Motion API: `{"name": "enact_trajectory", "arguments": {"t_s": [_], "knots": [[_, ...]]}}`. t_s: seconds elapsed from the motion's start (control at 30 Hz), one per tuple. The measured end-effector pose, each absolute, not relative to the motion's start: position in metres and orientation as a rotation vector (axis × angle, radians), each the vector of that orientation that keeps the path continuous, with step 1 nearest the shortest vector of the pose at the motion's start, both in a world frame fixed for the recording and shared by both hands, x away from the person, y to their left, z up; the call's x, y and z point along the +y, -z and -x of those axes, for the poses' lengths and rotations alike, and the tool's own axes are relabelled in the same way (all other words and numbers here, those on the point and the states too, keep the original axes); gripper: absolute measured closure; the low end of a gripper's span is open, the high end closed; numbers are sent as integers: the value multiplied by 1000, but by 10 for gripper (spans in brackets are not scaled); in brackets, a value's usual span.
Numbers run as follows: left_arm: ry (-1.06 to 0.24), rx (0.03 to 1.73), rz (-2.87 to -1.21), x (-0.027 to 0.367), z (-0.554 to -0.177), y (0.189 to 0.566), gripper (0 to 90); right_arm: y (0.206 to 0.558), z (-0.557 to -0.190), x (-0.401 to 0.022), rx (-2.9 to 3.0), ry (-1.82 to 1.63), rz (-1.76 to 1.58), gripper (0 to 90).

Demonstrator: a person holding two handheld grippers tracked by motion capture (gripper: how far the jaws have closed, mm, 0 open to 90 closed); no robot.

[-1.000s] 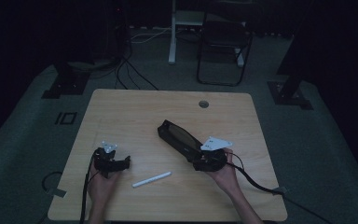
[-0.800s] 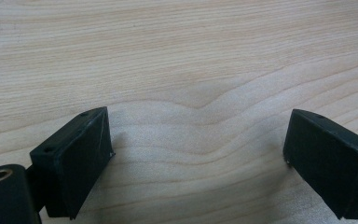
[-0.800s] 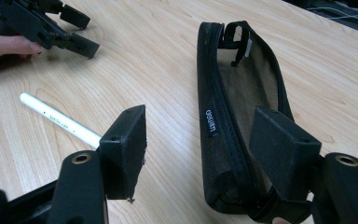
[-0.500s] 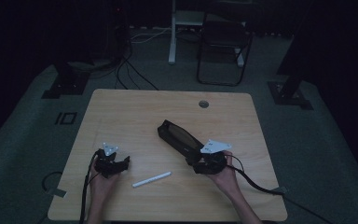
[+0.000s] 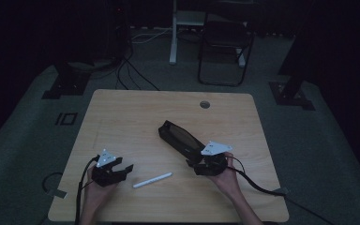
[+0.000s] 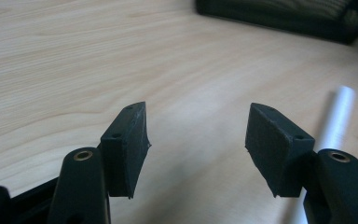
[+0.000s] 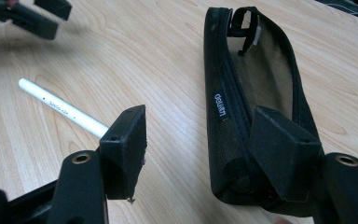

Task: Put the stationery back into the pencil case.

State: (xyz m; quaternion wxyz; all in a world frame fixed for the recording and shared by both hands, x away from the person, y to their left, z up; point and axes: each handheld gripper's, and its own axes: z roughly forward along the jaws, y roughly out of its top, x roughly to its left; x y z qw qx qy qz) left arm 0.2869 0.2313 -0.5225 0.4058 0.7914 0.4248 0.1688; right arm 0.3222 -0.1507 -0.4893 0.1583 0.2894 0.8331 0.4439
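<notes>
While both hands rest low on the surface, the scene reads as follows.

Surface: pale wood surface (image 5: 136, 117), dimly lit from above, with a round hole (image 5: 205, 104) near its far edge.

Left tongs: the left tongs (image 5: 124, 169) sit at the near left of the surface, held in the person's left hand (image 5: 96, 185); jaws spread wide with bare wood between them in the left gripper view, gripping nothing. A grey three-cornered plate sits on top.

Right tongs: the right tongs (image 7: 200, 154) are held in the right hand (image 5: 225, 178) at the near right; jaws wide apart, gripping nothing. The right jaw overlaps the near end of the pencil case in the right gripper view; whether it touches cannot be told.

Pencil case: a long black mesh pencil case (image 7: 256, 102) lies flat, stretching away from the right tongs, with a small white-lettered label on its side and a loop at its far end. Seen from above (image 5: 180, 138), it runs diagonally away and to the left from the right tongs.

Pen: a white pen (image 5: 152, 180) lies flat between the two tongs, apart from both; just right of the left tongs' right jaw (image 6: 338, 116), and passing behind the right tongs' left jaw (image 7: 60, 108).

Floor: dark chair (image 5: 225, 47) and cables beyond the surface.
</notes>
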Motion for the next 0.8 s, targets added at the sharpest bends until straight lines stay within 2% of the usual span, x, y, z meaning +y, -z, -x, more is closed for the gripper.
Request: {"name": "enact_trajectory", "arguments": {"t_s": [0.33,0.5,0.57,0.67,0.8], "knots": [[-321,912,-2135,205,-261,532,403,491,-323,-155,2384,-1264,-831,383],[-311,882,-2222,193,-262,541,414,492,-323,-154,2389,-1258,-823,383],[-325,866,-2233,190,-262,543,456,491,-322,-155,2386,-1259,-817,383],[-316,854,-2229,187,-265,543,584,490,-322,-157,2381,-1264,-815,384],[-329,833,-2238,180,-269,543,712,492,-321,-157,2391,-1249,-809,384]]}}
